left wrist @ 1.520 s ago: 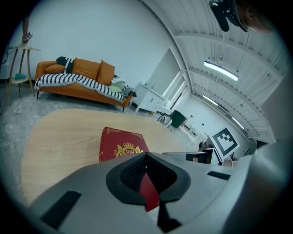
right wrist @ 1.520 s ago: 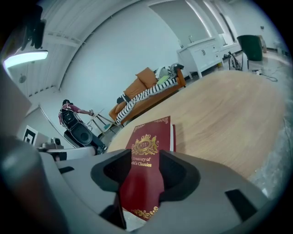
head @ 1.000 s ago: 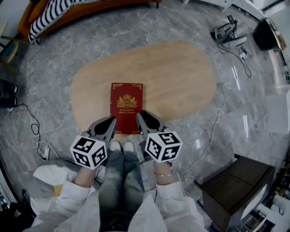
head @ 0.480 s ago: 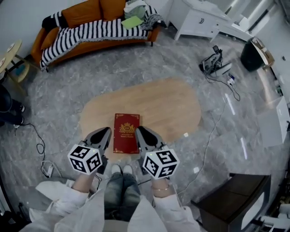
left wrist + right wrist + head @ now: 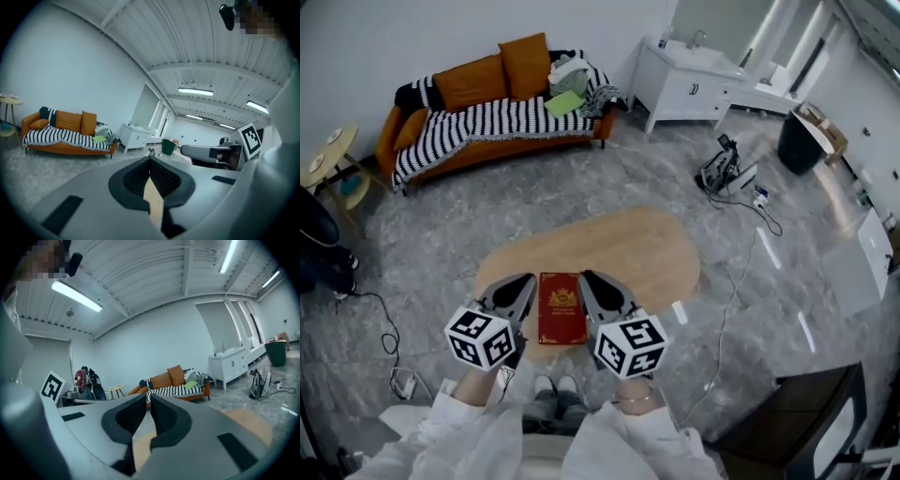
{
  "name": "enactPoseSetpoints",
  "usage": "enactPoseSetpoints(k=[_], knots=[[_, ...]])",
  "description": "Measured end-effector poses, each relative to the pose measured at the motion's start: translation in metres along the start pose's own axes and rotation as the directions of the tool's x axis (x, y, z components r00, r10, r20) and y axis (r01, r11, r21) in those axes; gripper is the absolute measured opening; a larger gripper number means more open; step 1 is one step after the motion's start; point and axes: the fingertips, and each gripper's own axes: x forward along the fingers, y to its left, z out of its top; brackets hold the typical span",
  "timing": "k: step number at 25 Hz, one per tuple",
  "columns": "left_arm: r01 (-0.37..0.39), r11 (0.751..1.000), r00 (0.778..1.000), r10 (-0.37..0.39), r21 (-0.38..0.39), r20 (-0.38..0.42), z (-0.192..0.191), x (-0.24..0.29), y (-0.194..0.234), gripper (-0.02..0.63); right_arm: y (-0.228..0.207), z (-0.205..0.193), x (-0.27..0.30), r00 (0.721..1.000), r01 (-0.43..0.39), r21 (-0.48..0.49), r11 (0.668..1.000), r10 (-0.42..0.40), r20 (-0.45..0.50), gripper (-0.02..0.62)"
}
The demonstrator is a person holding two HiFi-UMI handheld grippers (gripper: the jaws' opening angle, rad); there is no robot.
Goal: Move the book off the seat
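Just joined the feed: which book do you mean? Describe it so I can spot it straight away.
Start at the oval light-wood table in the middle of the grey marble floor. The book lies flat at that table's near end. It is the one dark red thing there, with a gold crest on its cover.

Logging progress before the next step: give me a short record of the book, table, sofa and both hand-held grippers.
book: red, closed, lying flat on the near end of the table
table: oval, wooden
sofa: orange, striped throw, by the far wall
left hand-held gripper: jaws together, empty
right hand-held gripper: jaws have just been closing, now all but together, nothing between them
hold: neither gripper holds the book
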Motion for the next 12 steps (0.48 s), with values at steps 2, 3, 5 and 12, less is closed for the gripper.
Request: enactPoseSetpoints(k=[2,3,5,12], knots=[[0.017,1.000,1.000,-0.017,0.023,0.025,0.014,-0.007,-0.010,0.005,0.011,0.010,-0.004,1.000,-0.019,-0.025,0.999,0.020,0.011,0.037],[0.023,0.999,0.999,-0.024,0.037,0.036,0.020,-0.011,-0.014,0.005,0.017,0.013,-0.005,0.999,-0.031,-0.041,0.999,0.031,0.013,0.037],[0.025,0.998,0.998,-0.029,0.065,0.056,0.032,-0.019,-0.020,0.005,0.027,0.021,-0.007,0.999,-0.042,-0.071,0.997,0.044,0.029,0.037],[0.018,0.991,0.993,-0.033,0.135,0.111,0.062,-0.037,-0.034,0.005,0.056,0.051,-0.024,0.995,-0.054,-0.143,0.988,0.066,0.079,0.037]])
